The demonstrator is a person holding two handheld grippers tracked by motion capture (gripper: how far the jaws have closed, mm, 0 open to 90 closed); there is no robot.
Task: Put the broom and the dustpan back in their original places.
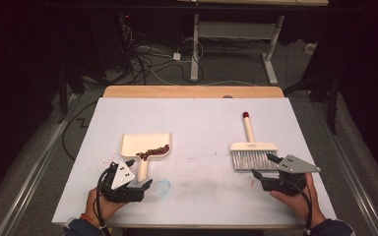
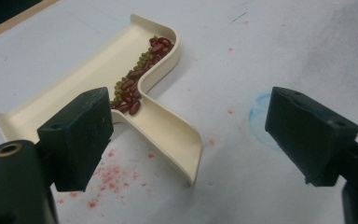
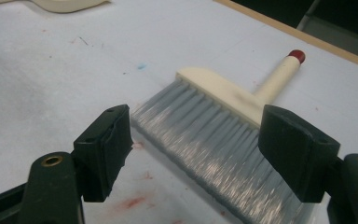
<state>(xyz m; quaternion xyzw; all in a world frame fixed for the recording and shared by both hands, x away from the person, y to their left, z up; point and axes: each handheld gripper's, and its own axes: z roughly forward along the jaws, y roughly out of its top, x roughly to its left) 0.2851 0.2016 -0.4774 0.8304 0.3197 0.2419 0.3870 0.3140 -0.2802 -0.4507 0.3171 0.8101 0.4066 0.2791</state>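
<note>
The cream dustpan lies flat on the left half of the white bench, a line of red and green beans gathered against its back wall. The left tongs sit just behind its handle, jaws spread and gripping nothing. Well apart to the right lies the brush, bristles (grey) toward the person, red-tipped handle pointing away. The right tongs rest at the bristle edge, jaws wide apart and empty.
</note>
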